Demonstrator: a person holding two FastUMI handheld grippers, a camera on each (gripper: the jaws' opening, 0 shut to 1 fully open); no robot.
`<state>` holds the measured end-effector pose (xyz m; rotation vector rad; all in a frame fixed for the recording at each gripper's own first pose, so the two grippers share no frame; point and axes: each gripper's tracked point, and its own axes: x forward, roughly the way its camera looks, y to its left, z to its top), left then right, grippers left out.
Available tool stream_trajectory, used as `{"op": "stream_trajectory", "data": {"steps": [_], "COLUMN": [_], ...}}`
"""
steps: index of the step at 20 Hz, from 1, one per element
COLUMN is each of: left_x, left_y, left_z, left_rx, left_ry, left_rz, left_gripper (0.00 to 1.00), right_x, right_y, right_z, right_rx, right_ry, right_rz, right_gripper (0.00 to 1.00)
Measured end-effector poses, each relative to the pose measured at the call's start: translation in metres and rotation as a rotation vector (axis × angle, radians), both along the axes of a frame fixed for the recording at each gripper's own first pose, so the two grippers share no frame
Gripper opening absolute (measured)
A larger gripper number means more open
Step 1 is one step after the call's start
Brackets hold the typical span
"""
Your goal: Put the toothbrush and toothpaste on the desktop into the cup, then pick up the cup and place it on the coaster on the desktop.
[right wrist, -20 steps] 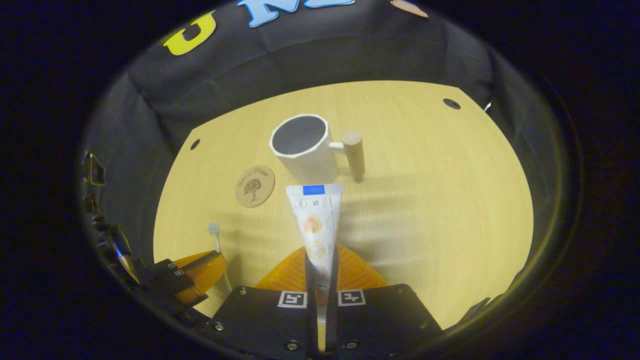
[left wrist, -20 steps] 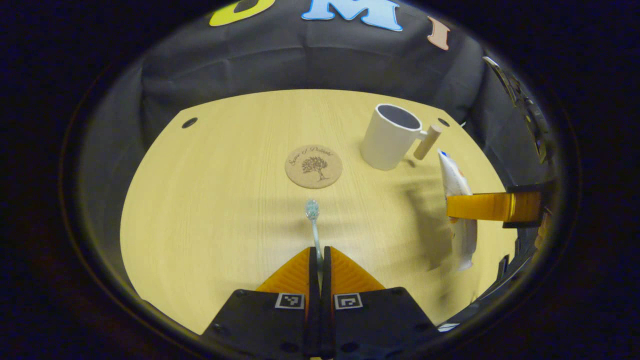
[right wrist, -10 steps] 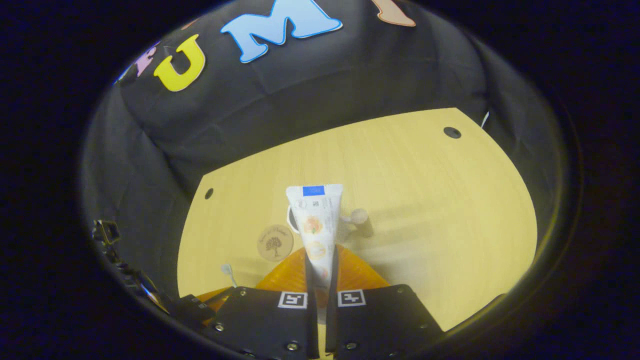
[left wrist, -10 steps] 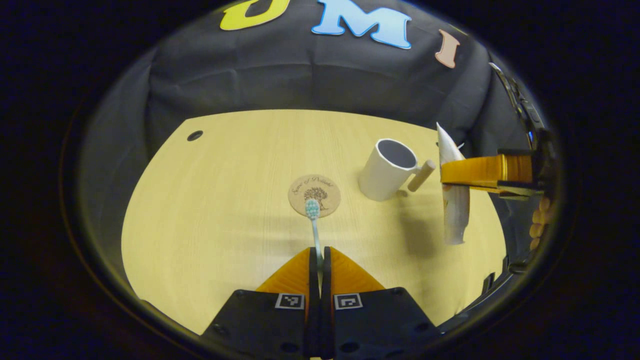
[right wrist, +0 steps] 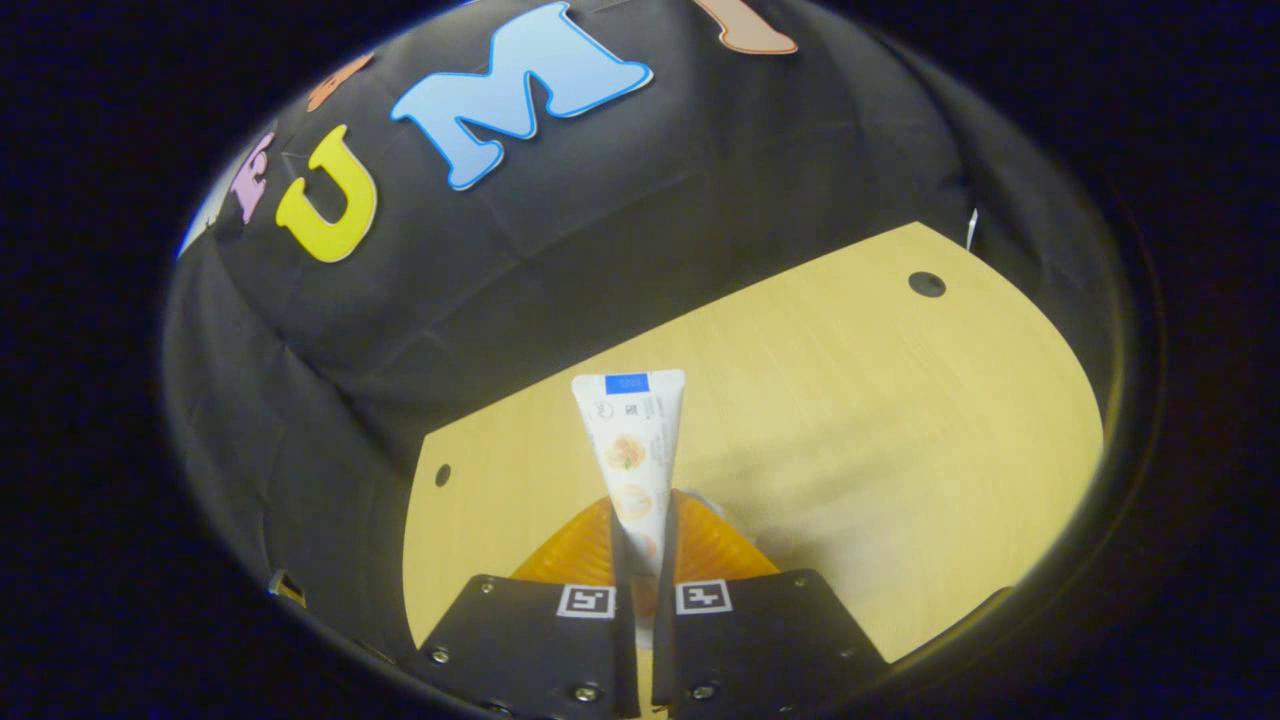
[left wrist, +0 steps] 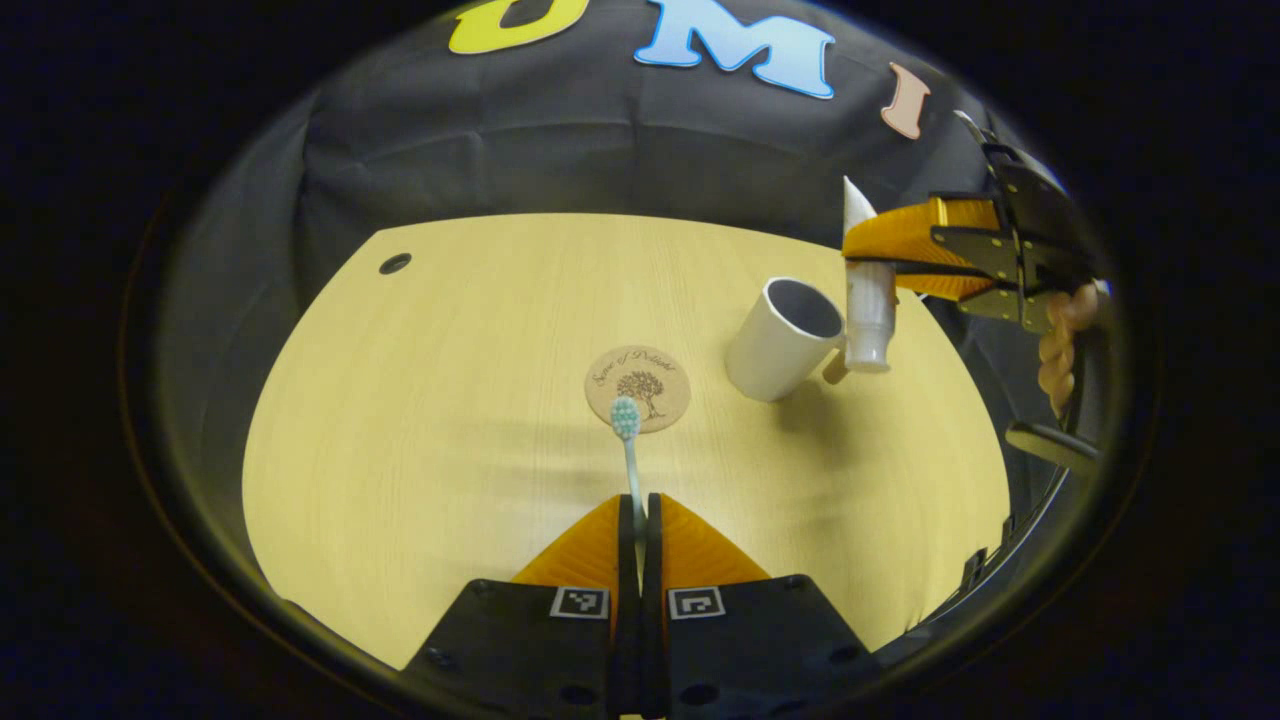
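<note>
Toothbrush (left wrist: 628, 440) clenched in left tool (left wrist: 638, 520), toothpaste (right wrist: 632, 450) in right tool (right wrist: 642, 530); one cup (left wrist: 780, 340), one coaster (left wrist: 637, 375).

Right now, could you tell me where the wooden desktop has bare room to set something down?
The pale wooden desktop is bare across its whole left half, from the round cork coaster to the dark cable hole. It is crowded on the right: the white cup stands there, with the right gripper holding the white toothpaste tube beside its rim.
</note>
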<state>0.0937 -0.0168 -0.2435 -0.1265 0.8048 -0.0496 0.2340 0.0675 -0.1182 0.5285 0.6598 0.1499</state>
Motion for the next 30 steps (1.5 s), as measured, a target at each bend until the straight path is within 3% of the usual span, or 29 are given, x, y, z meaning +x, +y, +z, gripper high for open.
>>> {"op": "stream_trajectory", "data": {"steps": [7,14,21,27,30], "left_x": [-0.054,-0.063,-0.054,-0.034,-0.021], "left_y": [0.015,0.007,0.011,0.0,-0.009], "left_z": [0.012,0.03,0.054,0.083,0.091], "left_rx": [0.002,0.02,0.026,0.014,0.004], "left_ry": [0.022,0.028,0.013,-0.048,-0.078], "left_rz": [0.009,0.013,0.021,0.003,0.0], "left_gripper": [0.07,0.06,0.07,0.07,0.08], "right_x": [0.05,0.059,0.047,0.024,0.016], "right_y": [0.0,0.01,0.014,0.016,0.019], "right_z": [-0.016,-0.019,-0.032,-0.047,-0.045], "right_rx": [0.029,-0.068,-0.126,-0.149,-0.15], "right_ry": [-0.036,-0.153,-0.159,-0.134,-0.136], "right_rz": [-0.093,-0.067,-0.032,-0.001,0.01], "right_gripper": [0.07,0.08,0.11,0.26,0.46]}}
